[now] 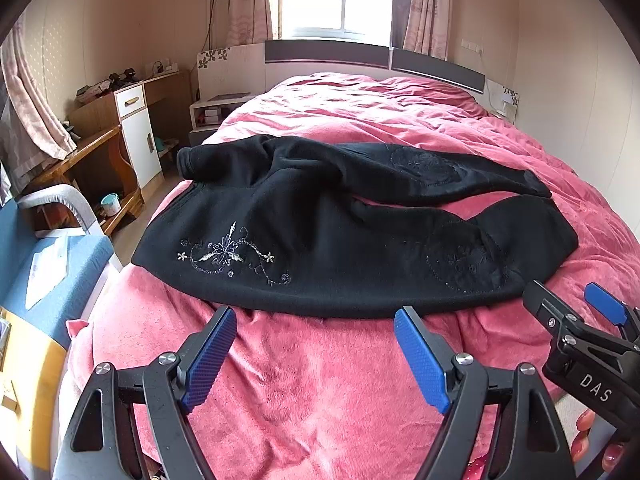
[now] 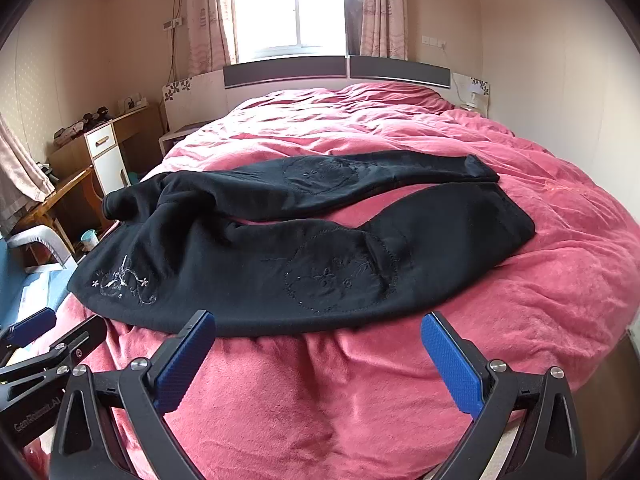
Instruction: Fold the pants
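We hold both grippers low at the foot of the bed, side by side, because the nearest hem of the black pants lies just ahead of the fingertips and that is the edge we judge a first fold would start from. The left gripper has its jaws spread wide and empty, the blue pads hovering over bare cover just short of the cloth. The right gripper is likewise wide apart and holds nothing; its tips sit almost at the pants' near edge, not touching as far as we can tell.

The pants lie crosswise ahead of both jaws, waistband toward the left, the two legs running off to the right and parted in a narrow V with pink cover showing between them. The fabric looks thick, matte and fleecy, so we expect it to fold in soft, bulky rolls, not crisp creases. Pale floral embroidery marks the hip ahead of the left jaws; rounded stitched patches sit ahead of the right jaws. The pink bedcover is plush and rumpled, an uneven, yielding base.
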{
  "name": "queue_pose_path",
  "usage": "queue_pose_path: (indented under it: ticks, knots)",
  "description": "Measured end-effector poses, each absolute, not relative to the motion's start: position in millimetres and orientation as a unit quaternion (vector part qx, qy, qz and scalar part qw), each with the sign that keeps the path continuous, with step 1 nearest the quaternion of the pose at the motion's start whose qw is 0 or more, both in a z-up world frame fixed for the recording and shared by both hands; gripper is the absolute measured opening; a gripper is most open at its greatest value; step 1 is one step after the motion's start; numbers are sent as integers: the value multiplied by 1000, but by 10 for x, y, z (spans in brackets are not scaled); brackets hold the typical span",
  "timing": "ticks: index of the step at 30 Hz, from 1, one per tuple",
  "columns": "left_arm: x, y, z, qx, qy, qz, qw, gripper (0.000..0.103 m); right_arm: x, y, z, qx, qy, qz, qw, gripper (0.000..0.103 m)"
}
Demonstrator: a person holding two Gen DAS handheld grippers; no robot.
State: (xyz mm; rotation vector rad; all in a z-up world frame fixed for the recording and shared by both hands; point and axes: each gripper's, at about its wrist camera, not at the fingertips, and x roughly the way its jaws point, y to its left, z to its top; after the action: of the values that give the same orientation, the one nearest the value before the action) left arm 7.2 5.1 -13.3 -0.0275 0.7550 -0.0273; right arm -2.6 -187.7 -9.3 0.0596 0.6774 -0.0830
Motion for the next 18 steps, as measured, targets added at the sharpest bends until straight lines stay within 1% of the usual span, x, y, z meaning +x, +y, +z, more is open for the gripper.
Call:
queue_pose_path:
  ticks: [18]
  knots:
    - [99,51,-189,-18,377,-18,926,83,-2,-1824,-153,25,346,-22,938,103]
